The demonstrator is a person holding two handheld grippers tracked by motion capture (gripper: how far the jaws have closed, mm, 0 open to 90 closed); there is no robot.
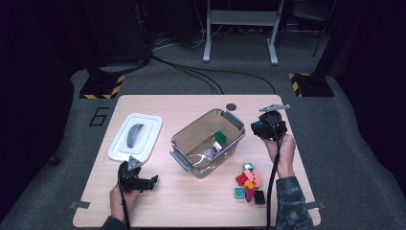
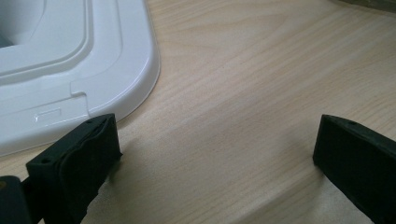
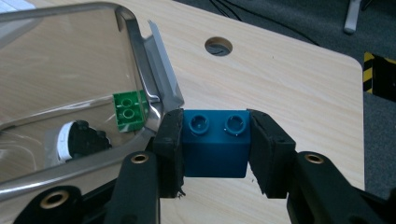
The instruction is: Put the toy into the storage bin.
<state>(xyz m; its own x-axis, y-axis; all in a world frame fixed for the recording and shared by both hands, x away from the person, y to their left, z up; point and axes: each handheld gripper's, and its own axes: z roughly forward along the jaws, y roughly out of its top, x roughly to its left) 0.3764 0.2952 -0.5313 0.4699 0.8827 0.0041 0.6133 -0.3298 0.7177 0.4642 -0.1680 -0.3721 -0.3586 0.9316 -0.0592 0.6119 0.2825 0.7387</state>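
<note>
My right gripper (image 3: pixel 215 149) is shut on a dark blue two-stud brick (image 3: pixel 215 140), held studs up just right of the clear plastic bin (image 3: pixel 140 56). In the high view this gripper (image 1: pixel 261 127) hovers beside the bin's (image 1: pixel 182 143) right end. A green brick (image 3: pixel 130 111) and a black-and-white piece (image 3: pixel 77 139) lie inside the bin. My left gripper (image 2: pixel 215 158) rests low over bare wood with its jaws wide apart and nothing between them, close to the white lid (image 2: pixel 70 70). Seen from above, that gripper (image 1: pixel 152 182) sits at the table's front left.
A pile of several coloured bricks (image 1: pixel 250 184) lies at the front right of the wooden table (image 1: pixel 191 206). The white lid (image 1: pixel 135 136) lies at the left. A round hole (image 1: pixel 231 107) sits near the table's far edge. Cables cross the floor beyond.
</note>
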